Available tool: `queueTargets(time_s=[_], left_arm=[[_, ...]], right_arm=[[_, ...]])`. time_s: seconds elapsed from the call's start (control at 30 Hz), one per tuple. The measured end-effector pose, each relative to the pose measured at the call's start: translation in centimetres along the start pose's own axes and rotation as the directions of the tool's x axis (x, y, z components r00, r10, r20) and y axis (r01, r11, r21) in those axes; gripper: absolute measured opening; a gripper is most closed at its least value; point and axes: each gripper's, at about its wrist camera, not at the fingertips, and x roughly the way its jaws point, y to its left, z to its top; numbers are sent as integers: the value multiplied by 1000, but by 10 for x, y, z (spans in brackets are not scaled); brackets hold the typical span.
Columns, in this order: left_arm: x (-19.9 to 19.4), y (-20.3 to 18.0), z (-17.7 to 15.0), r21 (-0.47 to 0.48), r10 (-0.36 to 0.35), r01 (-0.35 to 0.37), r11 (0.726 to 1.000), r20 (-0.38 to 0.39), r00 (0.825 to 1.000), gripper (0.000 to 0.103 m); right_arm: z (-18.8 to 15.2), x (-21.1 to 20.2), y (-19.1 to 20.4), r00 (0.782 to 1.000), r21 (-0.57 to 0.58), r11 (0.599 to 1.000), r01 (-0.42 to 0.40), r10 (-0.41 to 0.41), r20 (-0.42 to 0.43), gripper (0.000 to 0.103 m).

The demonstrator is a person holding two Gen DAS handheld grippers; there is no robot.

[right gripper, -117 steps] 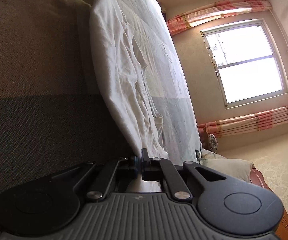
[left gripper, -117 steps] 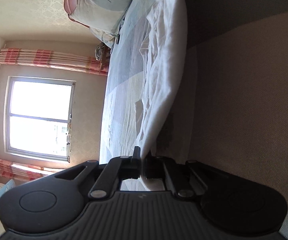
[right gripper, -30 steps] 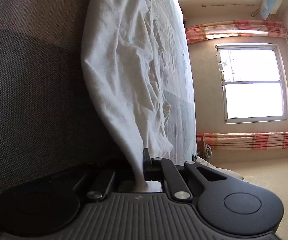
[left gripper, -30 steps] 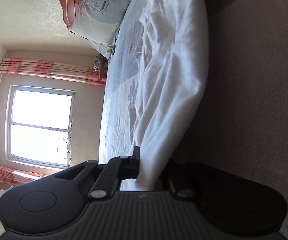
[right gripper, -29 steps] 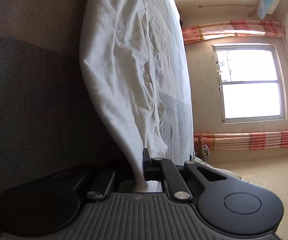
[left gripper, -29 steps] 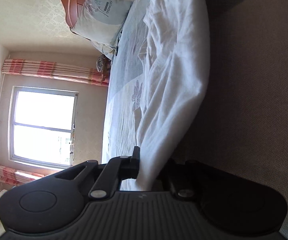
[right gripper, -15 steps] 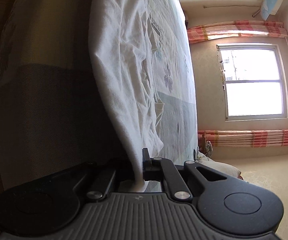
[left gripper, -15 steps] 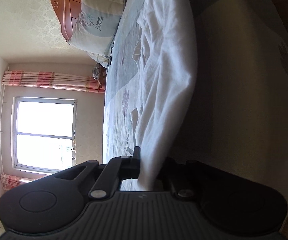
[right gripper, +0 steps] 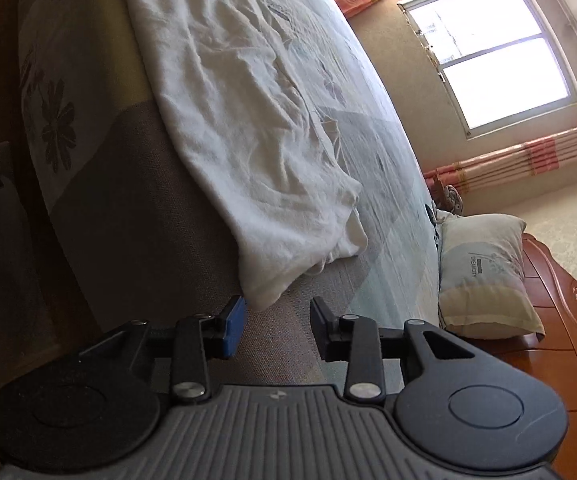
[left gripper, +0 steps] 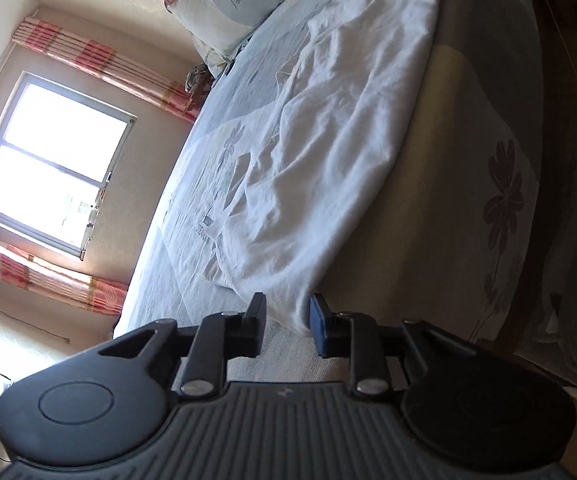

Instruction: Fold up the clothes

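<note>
1. Two big things fill both views: the bed (left gripper: pixel 216 216), which carries everything, and a white garment (left gripper: pixel 340 152) spread along its near long edge. The bed's far end has a pillow (left gripper: pixel 228 4) against a wooden headboard (right gripper: pixel 568 320), so that's the head end.

2. The garment's long axis runs parallel to that near edge, head to foot. Its outer side droops over the edge onto the side of the mattress; the rest lies rumpled on top. Can't honestly tell which end is collar and which is hem, too many wrinkles.

3. Step in hand looks like a let-go after laying the garment down. The left hand-held gripper (left gripper: pixel 286 326) has its jaws opening, roughly halfway apart; the garment's foot-end corner hangs just in front of the gap, with neither pad pressing on it. The right hand-held gripper (right gripper: pixel 276 328) is opening too, at the corner nearer the pillow, and that corner (right gripper: pixel 264 292) sits just ahead of the fingertips, free.

4. Next move, my guess: back both off, then pick fresh grip points on the overhanging edge and bring it across toward the window (left gripper: pixel 52 168) side for a lengthwise fold. It'll want smoothing first, because those creases will get locked in otherwise.
</note>
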Motion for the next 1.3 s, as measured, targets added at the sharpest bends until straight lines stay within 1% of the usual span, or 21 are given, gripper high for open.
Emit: queueTargets(time_s=[0.03, 0.13, 0.2, 0.37, 0.47, 0.57, 0.67, 0.7, 0.73, 0.8, 0.87, 0.9, 0.93, 1.0, 1.03, 1.1, 1.13, 1.2, 1.23, 1.27, 1.3], left_arm=[[1, -3, 0, 10, 13, -13, 1000, 8, 1000, 58], [9, -24, 0, 115, 85, -84, 990, 0, 996, 59], [18, -29, 2, 144, 137, -136, 980, 2, 991, 59], [46, -8, 4, 2, 171, -171, 985, -65, 983, 60], [45, 5, 0, 32, 272, -270, 962, -103, 957, 60], [37, 25, -9, 22, 337, -337, 941, -154, 929, 60], [29, 43, -14, -19, 356, -366, 930, -194, 914, 60], [27, 48, -14, -49, 347, -363, 930, -200, 916, 60], [22, 55, -12, -119, 311, -337, 934, -193, 931, 60], [16, 70, -3, -309, 185, -214, 927, -122, 975, 60], [11, 80, 4, -478, 57, -60, 877, -21, 998, 61], [8, 82, 5, -547, -8, 27, 837, 37, 999, 62], [8, 83, 4, -602, -74, 119, 789, 99, 992, 62], [16, 83, 3, -682, -194, 293, 670, 220, 956, 63], [22, 80, -3, -710, -235, 332, 622, 235, 943, 63], [32, 71, -16, -767, -281, 305, 564, 169, 945, 63], [40, 68, -26, -796, -307, 279, 537, 124, 944, 61], [42, 70, -51, -832, -320, 306, 462, 165, 933, 62], [40, 72, -59, -845, -333, 310, 436, 169, 928, 61], [36, 74, -62, -850, -334, 301, 432, 159, 929, 62], [31, 76, -60, -848, -321, 284, 448, 144, 936, 62]], right_arm=[[0, -5, -1, 1000, 36, 999, 3, -3, 13, 47], [5, -15, -2, 998, 86, 996, -9, 4, 63, 53], [12, -17, 1, 996, 104, 994, -22, 12, 87, 55], [19, -20, 2, 991, 206, 978, -43, 16, 133, 56], [20, -24, 2, 987, 258, 964, -58, 16, 160, 56], [17, -23, 0, 988, 283, 957, -59, 15, 155, 63], [11, -12, -4, 992, 323, 944, -62, 21, 128, 63], [10, -8, -7, 992, 346, 936, -65, 23, 123, 63], [10, -5, -10, 992, 367, 928, -67, 24, 121, 63], [12, 0, -18, 989, 429, 898, -95, 35, 145, 70], [14, 5, -26, 982, 492, 860, -135, 51, 180, 75], [16, 8, -30, 975, 528, 831, -176, 71, 213, 75], [16, 12, -34, 963, 569, 790, -229, 97, 251, 75], [14, 26, -36, 946, 635, 710, -305, 147, 290, 75], [12, 33, -36, 937, 664, 668, -337, 170, 305, 75], [8, 49, -36, 917, 714, 576, -397, 212, 338, 75], [3, 54, -33, 915, 732, 550, -402, 222, 337, 75], [-11, 55, -23, 926, 746, 550, -376, 212, 311, 75], [-19, 49, -20, 929, 740, 562, -370, 198, 314, 75], [-26, 42, -17, 932, 738, 570, -360, 192, 307, 76], [-31, 36, -17, 936, 741, 573, -350, 188, 297, 76]])
